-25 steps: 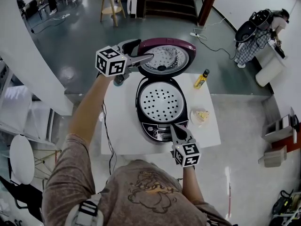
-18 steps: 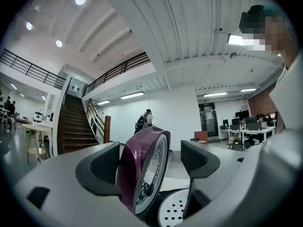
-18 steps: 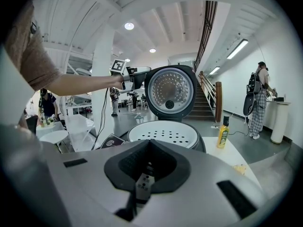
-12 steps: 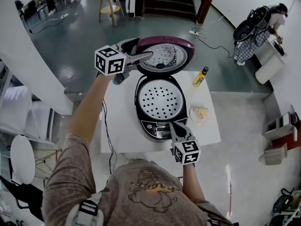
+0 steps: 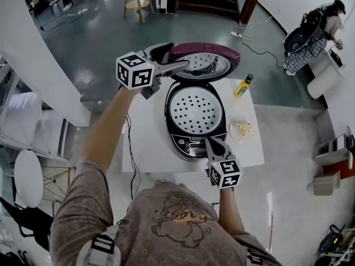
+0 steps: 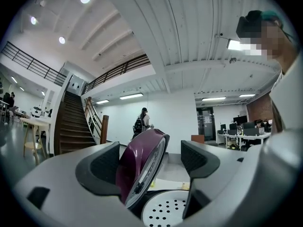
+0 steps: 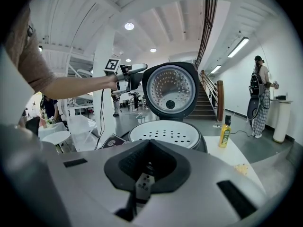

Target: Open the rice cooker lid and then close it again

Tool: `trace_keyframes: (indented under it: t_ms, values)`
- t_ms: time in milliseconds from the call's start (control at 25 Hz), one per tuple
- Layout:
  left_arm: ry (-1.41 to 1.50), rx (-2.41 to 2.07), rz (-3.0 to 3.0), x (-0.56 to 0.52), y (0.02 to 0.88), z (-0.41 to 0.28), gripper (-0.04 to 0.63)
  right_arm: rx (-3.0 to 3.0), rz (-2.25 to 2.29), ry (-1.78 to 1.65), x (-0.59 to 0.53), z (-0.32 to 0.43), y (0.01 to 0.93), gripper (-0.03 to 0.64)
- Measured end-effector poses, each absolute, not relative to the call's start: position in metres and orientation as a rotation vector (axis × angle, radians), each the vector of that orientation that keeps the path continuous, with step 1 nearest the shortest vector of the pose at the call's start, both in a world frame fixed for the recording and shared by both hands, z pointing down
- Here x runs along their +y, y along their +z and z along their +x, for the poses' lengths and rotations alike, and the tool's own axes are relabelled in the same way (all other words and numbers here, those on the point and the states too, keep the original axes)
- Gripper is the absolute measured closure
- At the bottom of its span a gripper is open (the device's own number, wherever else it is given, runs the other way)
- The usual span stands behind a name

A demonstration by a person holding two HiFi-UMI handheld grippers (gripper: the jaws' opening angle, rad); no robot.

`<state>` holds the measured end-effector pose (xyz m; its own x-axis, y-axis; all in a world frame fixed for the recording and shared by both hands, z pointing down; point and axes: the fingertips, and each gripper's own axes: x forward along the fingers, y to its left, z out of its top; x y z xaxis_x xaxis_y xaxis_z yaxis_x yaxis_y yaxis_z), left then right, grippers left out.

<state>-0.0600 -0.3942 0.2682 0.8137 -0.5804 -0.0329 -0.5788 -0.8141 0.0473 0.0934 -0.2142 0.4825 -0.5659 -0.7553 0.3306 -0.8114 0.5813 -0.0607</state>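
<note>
Rice cooker [image 5: 223, 127] sits mid-table [image 5: 145, 151], control panel [image 5: 194, 146] facing the person. Lid [image 5: 209, 60] is open, swung up on the far hinge and standing roughly upright, slightly tilted. Its silver dimpled inner face points back toward the person.

Left tongs [image 5: 177, 61] are at the lid's left edge. Jaws are apart and straddle the rim. In the left gripper view the maroon lid shell sits close against the left pad [image 6: 105, 163], with a clear gap to the right pad [image 6: 198, 157]. So they're not clamped on it.

Right tongs [image 5: 214, 145] are low at the cooker's front, tip over the control panel edge. Jaws are together, nothing between them. Can't tell whether the tip touches the panel.

Inside the cooker, a white perforated tray [image 5: 195, 108] covers the opening, fully exposed.

Other stuff on the table, right of the cooker:
- yellow bottle [image 5: 241, 86] with a dark cap, upright near the far right corner, apart from the cooker
- small plate [image 5: 240, 129] with pale yellow food, just beside the cooker's right side

A black cable [image 5: 128, 148] runs along the table's left side.
</note>
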Motion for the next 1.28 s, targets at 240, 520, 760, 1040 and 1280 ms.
trace_keyframes:
  t_ms: [240, 520, 760, 1040, 1280]
  values:
    - [-0.055, -0.930, 2.982, -0.372, 0.272, -0.055, 0.201, -2.548, 1.287, 0.314, -0.214, 0.093, 0.482, 0.614]
    - [-0.032, -0.896, 2.996, -0.347, 0.280, -0.050, 0.201, -2.544, 1.290, 0.308, -0.214, 0.093, 0.481, 0.614]
    - [-0.038, -0.898, 2.993, -0.330, 0.288, -0.046, 0.201, -2.547, 1.290, 0.323, -0.214, 0.093, 0.482, 0.614]
    - [-0.049, -0.890, 2.988, -0.311, 0.298, -0.043, 0.201, -2.546, 1.295, 0.312, -0.213, 0.093, 0.479, 0.614]
    - [-0.059, -0.884, 2.977, -0.295, 0.311, -0.039, 0.201, -2.554, 1.287, 0.320, -0.214, 0.093, 0.480, 0.614]
